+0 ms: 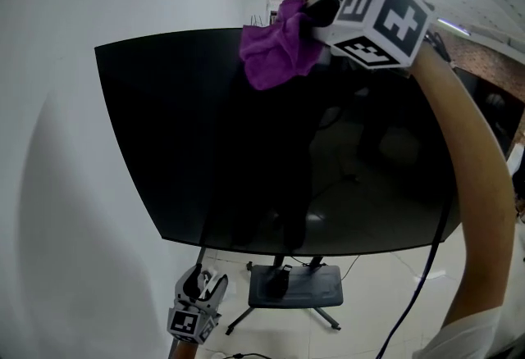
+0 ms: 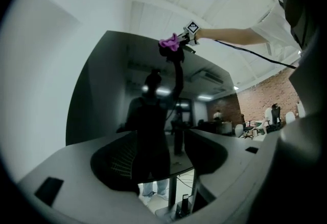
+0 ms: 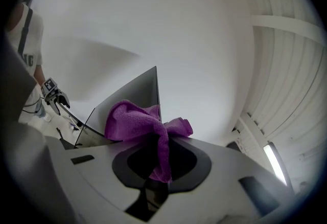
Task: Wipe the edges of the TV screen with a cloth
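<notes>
The purple cloth (image 3: 134, 120) is pinched between the jaws of the right gripper (image 1: 317, 13), which are closed on it. It is bunched just ahead of the fingertips and draped over the top edge of the TV screen (image 1: 246, 169). One cloth, one screen and two grippers are counted. The left gripper (image 1: 203, 288) is held low, below the screen's bottom edge and well apart from it, its jaws spread wide with nothing between them (only the dark glass is seen beyond). A white wall (image 1: 57, 185) lies beside the screen's left edge. Open floor is seen beneath the bottom edge, around the single stand base (image 1: 308, 290).
</notes>
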Demonstrator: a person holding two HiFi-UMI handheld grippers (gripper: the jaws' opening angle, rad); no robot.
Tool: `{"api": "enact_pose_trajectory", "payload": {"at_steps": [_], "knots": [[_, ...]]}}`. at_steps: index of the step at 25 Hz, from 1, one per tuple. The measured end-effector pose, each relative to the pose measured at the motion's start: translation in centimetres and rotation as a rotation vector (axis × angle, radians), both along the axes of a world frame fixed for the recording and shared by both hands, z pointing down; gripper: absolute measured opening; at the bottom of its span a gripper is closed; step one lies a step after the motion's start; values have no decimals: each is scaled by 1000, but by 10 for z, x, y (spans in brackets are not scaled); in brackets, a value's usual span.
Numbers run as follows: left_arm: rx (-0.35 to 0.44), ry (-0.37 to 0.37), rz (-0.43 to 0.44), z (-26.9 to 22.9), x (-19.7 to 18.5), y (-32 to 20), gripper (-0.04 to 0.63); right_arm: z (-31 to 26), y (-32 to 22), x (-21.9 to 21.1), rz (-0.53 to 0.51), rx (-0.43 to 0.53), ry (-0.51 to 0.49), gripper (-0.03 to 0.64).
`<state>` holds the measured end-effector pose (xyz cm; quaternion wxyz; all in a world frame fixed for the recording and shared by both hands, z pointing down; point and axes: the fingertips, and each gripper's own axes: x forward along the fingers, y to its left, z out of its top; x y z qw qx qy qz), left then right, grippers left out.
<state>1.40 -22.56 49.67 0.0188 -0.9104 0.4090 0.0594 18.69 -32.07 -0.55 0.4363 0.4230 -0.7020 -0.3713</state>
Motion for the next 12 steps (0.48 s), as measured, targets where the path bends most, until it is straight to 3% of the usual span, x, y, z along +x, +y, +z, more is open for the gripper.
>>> {"api": "enact_pose_trajectory", "payload": {"at_steps": [7,10,12], "knots": [[4,-48,120,21,53,8,267,9,42,96,126,-20,-40,55],[11,-41,156,27,75,13,267,35,56,136,177,-79,19,54],[6,-46,184,28,89,14,267,48,61,157,189,-64,38,54]]}}
